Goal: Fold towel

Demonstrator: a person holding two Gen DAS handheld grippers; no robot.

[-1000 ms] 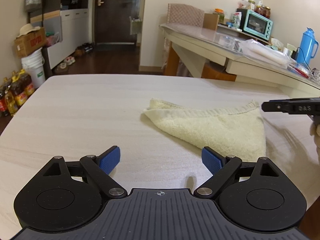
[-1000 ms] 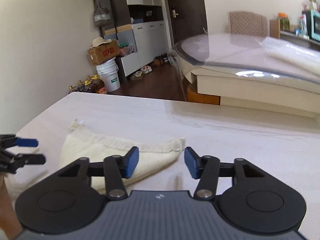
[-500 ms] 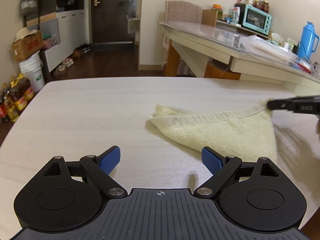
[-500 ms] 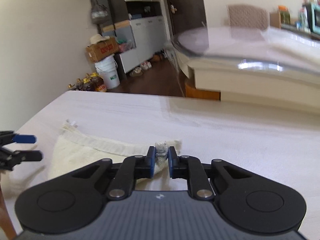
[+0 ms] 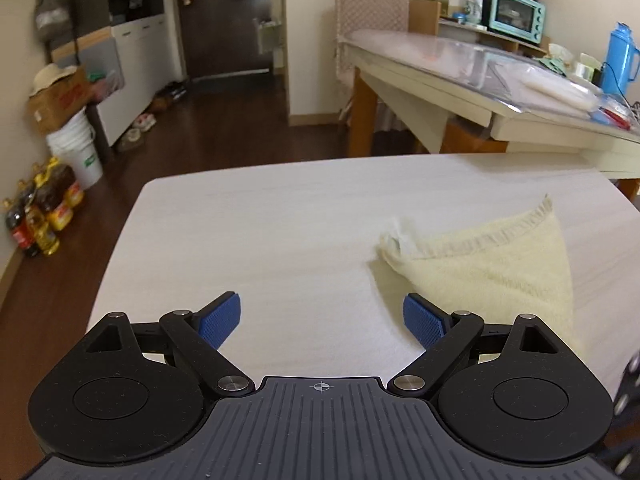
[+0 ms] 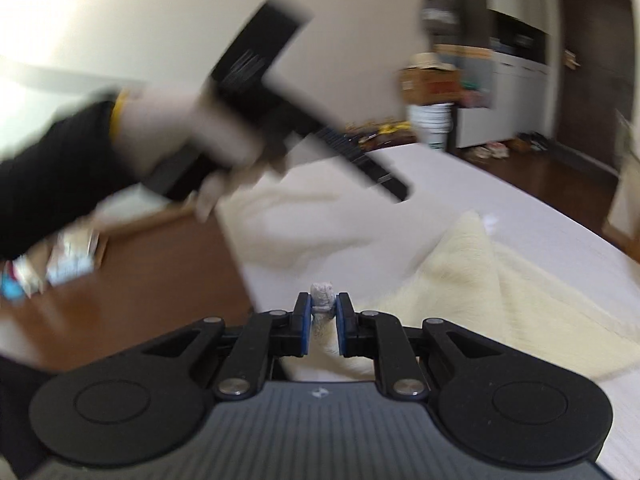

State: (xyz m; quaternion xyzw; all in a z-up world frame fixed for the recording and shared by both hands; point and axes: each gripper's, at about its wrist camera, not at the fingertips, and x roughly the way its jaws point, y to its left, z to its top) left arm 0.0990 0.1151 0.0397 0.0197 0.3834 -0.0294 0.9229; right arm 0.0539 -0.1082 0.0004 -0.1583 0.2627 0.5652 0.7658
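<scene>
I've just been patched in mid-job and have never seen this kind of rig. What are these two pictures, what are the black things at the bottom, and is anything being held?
There is no robot arm. A person holds a hand tool with two fingers in each hand, and each tool carries a wide-angle camera looking forward along its fingers. The black shapes at the bottom of each picture are that tool's own linkage.

The left camera's picture shows the left gripper with its blue pads wide apart and nothing between them. Ahead lies a cream towel on a pale table.

The right camera's picture is blurred. The right gripper is shut on a pinched corner of the towel. The dark sleeve and white-gloved hand at the upper left are the person's other hand with the left tool.
</scene>
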